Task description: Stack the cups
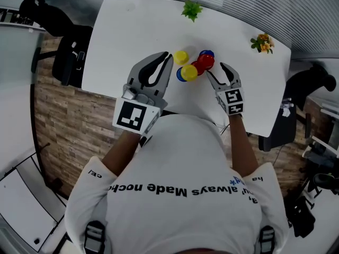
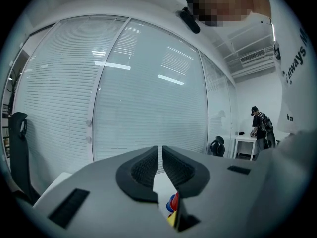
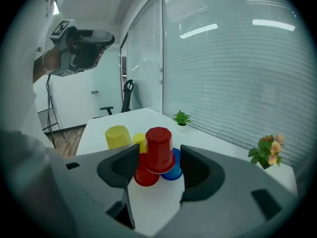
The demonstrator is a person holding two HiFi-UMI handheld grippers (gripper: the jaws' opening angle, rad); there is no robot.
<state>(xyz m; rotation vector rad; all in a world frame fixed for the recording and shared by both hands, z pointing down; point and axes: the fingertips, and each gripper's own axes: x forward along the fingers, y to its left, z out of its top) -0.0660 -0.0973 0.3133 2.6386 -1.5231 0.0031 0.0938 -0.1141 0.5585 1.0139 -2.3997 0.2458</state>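
The right gripper [image 1: 216, 69] is tilted down toward the table with its jaws wide apart, gripping nothing. In the right gripper view, an upside-down red plastic cup [image 3: 159, 148] shows in the gap between the jaws, just past their tips, with neither pad pressing on it. This cup sits on top of a second red cup [image 3: 144, 176] and a blue cup [image 3: 174, 171], which stand side by side on the white table [image 1: 132, 30], the red one on the left. Just behind them is a small yellow cup [image 3: 139, 142]. Farther left, a larger upside-down yellow plastic cup [image 3: 118, 137] stands by itself.

The left gripper [image 2: 160, 150] is held level above the table, left of the cups. Its jaws are closed together with only a thin slit between them and nothing in it. Below them, a sliver of the cup cluster is visible.

At the table's far edge stands a small green potted plant [image 1: 191, 9]. At its far right corner is a pot of orange flowers [image 1: 262, 43]. A black office chair [image 1: 71, 57] stands by the table's left side.
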